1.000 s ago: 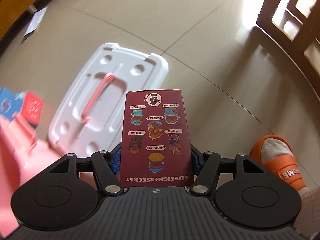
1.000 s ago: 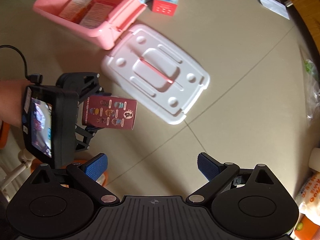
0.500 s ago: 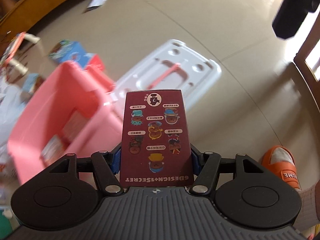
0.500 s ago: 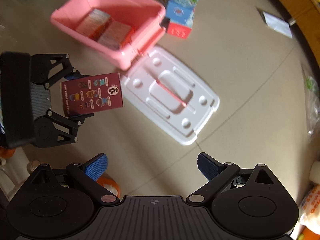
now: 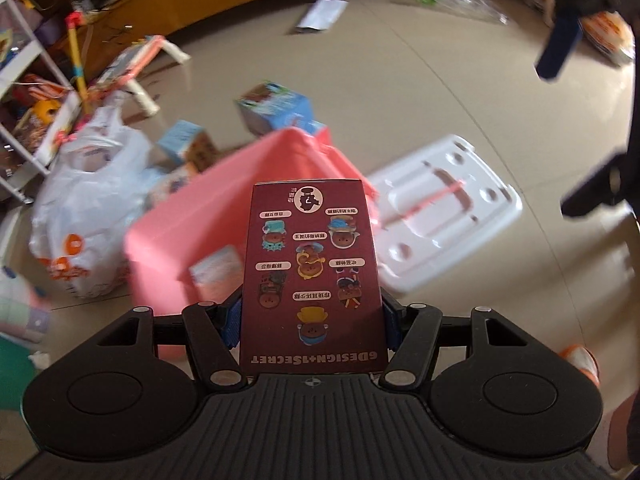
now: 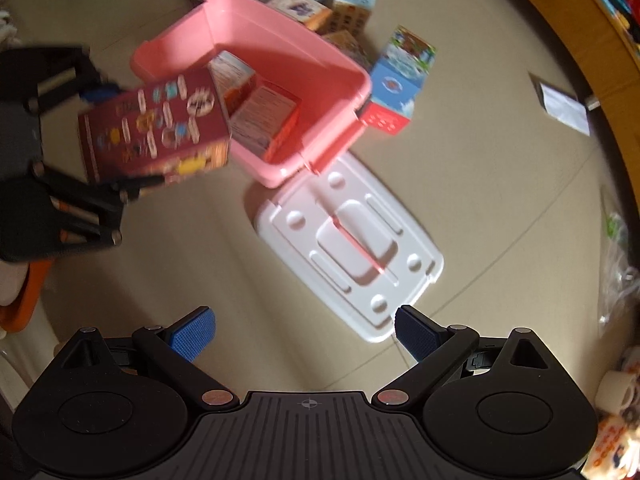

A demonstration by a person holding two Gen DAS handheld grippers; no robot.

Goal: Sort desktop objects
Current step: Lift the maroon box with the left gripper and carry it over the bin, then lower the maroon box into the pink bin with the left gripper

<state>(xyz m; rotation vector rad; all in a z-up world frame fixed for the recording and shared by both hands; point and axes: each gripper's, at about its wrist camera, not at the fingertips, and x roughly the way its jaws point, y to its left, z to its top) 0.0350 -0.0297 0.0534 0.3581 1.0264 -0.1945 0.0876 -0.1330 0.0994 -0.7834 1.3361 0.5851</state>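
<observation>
Left gripper (image 5: 312, 320) clamped on the maroon box (image 5: 310, 272), glossy printed card, at frame centre above the pink bin (image 6: 256, 80). Right gripper (image 6: 304, 330) spread wide and empty, low in frame. Judged partway done: a few flat packets already inside the smooth plastic bin; blue carton (image 6: 396, 84) upper right not yet sorted. White moulded lid (image 6: 348, 248), ribbed and dimpled, flat on the glossy tiles.

Black plastic left gripper (image 5: 310, 320) and matching right gripper (image 6: 304, 332): ribbed grey-black housings, round side discs, silver pivot screws, blue textured finger pads (image 6: 191, 334), and a small crosshair marking at each body's centre.
</observation>
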